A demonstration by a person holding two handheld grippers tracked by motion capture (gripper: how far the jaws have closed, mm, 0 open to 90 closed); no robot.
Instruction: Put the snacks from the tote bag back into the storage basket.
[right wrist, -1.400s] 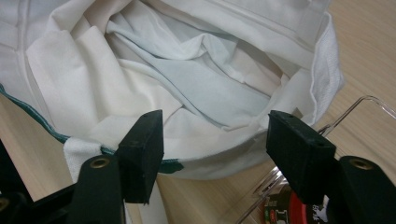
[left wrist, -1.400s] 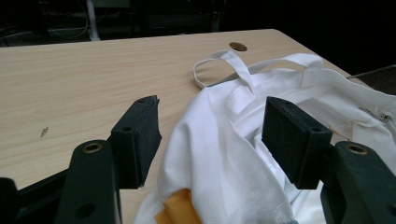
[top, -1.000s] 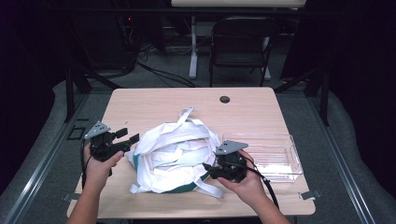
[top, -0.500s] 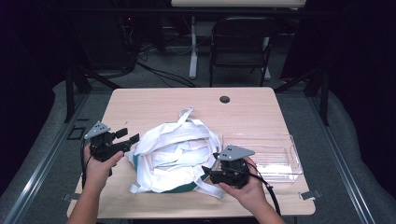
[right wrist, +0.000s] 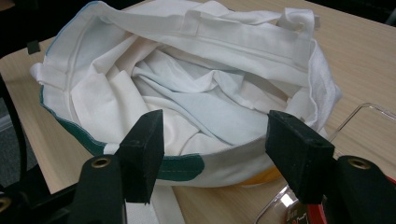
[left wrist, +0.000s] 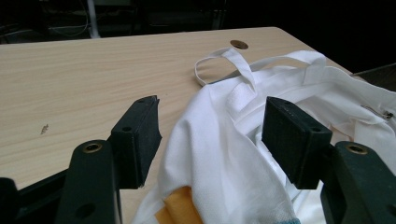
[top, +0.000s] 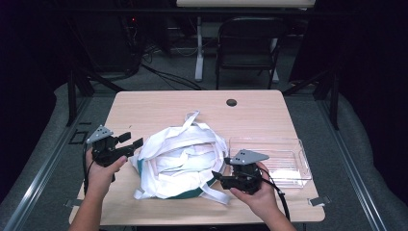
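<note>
Both grippers, left (top: pixel 137 143) and right (top: pixel 215 175), hold their jaws apart beside the white bag (top: pixel 180 156), whose orange patch at lower centre appears in the left gripper view.

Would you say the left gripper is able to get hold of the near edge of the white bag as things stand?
Probably yes: the left gripper has its jaws open around a fold of the white bag, with nothing in between.

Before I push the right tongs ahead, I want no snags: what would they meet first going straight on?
Probably the green-trimmed rim of the crumpled white fabric bag, lying just ahead between the open right tongs; depth is uncertain.
</note>
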